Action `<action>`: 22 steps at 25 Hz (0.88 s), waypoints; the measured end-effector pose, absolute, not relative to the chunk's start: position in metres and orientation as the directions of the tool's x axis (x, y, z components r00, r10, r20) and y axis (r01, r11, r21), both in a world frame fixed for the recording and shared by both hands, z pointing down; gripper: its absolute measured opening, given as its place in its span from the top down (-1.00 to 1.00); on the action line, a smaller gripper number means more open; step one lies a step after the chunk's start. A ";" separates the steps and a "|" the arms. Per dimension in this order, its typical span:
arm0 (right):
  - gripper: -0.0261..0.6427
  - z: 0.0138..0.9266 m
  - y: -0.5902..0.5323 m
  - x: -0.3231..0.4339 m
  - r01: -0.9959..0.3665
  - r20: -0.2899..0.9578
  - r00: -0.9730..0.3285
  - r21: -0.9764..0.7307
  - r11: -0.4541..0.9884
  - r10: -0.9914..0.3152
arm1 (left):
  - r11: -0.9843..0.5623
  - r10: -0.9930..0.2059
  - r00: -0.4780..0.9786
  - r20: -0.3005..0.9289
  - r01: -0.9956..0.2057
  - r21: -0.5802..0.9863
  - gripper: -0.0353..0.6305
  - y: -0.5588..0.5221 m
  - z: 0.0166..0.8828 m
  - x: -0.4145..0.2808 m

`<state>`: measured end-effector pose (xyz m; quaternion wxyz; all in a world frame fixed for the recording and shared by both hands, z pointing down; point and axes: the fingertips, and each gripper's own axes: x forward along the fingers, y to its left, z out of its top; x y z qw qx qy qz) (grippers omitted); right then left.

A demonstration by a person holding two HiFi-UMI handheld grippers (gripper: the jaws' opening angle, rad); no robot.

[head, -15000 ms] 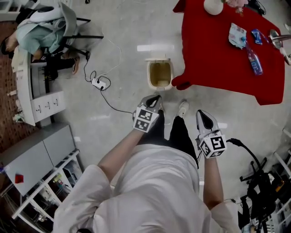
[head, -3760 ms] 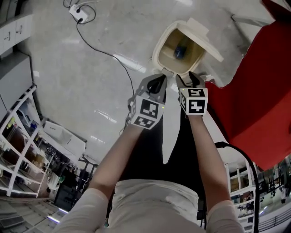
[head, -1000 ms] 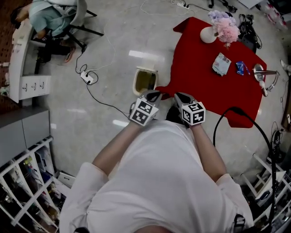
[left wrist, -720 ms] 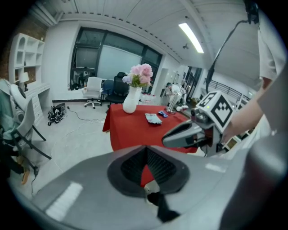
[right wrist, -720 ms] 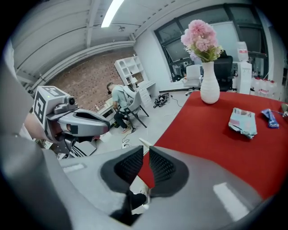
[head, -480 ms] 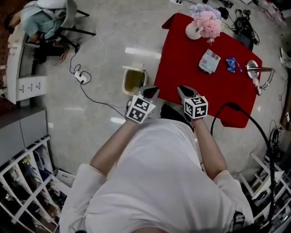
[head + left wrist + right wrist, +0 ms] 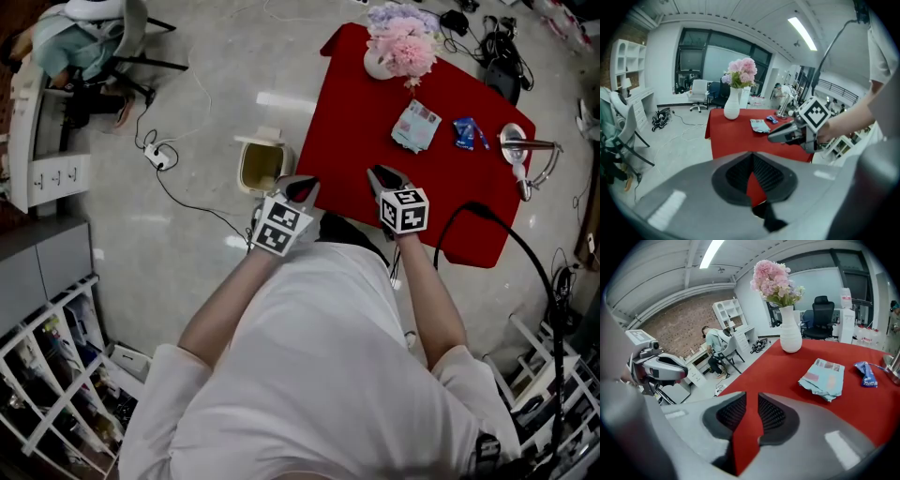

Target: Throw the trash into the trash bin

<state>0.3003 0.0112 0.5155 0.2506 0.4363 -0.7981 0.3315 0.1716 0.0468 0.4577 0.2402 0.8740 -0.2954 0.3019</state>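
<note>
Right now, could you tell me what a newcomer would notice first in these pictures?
The red table dominates the upper right of the head view, with pink flowers in a white vase at its far end. A pale packet and a blue wrapper lie on it, and the open bin stands on the floor by its left side.

Floor: trash bin (image 7: pixel 261 167) just left of the table's (image 7: pixel 356 112) near-left corner; power strip (image 7: pixel 155 156) farther left. My left gripper (image 7: pixel 299 186) sits just near of the bin. Table: vase of flowers (image 7: pixel 398 49) at the far-left corner; packet (image 7: pixel 416 126) in the middle; wrapper (image 7: pixel 465 132) just right of it.
</note>
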 end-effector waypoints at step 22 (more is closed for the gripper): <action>0.48 0.560 -0.058 0.398 -0.907 0.785 -0.352 -0.152 0.393 -0.510 | -0.694 -0.367 0.635 0.680 -0.673 0.255 0.88 0.004 0.485 0.239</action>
